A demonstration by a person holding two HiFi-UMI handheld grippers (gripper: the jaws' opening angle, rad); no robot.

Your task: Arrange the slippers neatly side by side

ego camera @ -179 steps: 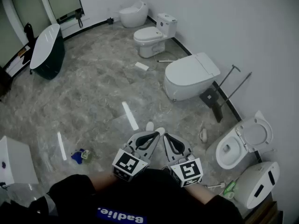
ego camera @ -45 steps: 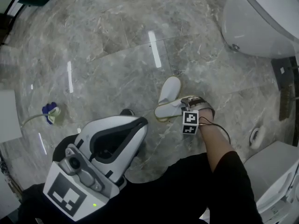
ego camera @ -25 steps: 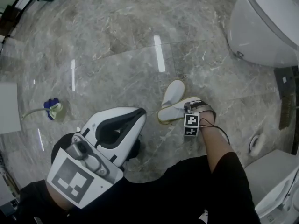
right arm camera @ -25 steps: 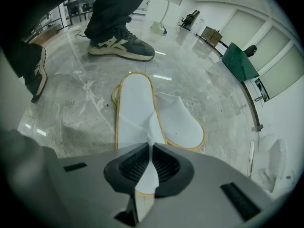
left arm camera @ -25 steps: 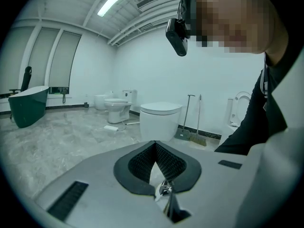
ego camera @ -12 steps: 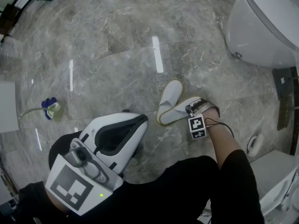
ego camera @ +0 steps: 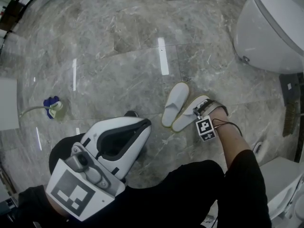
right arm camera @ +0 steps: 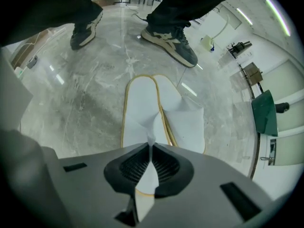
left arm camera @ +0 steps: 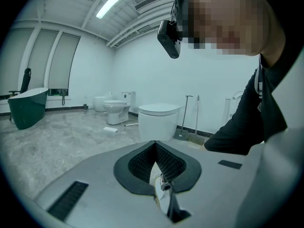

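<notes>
Two white slippers with yellow-edged soles lie side by side on the grey marble floor, toes pointing the same way. My right gripper (ego camera: 198, 112) points steeply down and is shut on the upper of the right slipper (ego camera: 187, 115); in the right gripper view the white fabric (right arm camera: 151, 132) is pinched between the jaws (right arm camera: 151, 148). The left slipper (ego camera: 174, 103) rests free beside it, its upper (right arm camera: 187, 122) just right of the held one (right arm camera: 139, 106). My left gripper (ego camera: 144, 123) hovers near my body, away from the slippers, shut on nothing (left arm camera: 155, 145).
A large white toilet (ego camera: 270, 32) stands at the upper right, a broom head (ego camera: 289, 113) at the right edge. A blue-and-white object with a cord (ego camera: 53, 107) lies at the left. The person's shoes (right arm camera: 168, 39) stand beyond the slippers. A dark green bathtub (left arm camera: 26, 106) stands far off.
The held slipper has swung from lying crosswise against the other slipper's heel to lying parallel beside it. My right gripper rolled and shifted slightly right. The left gripper stayed put.
</notes>
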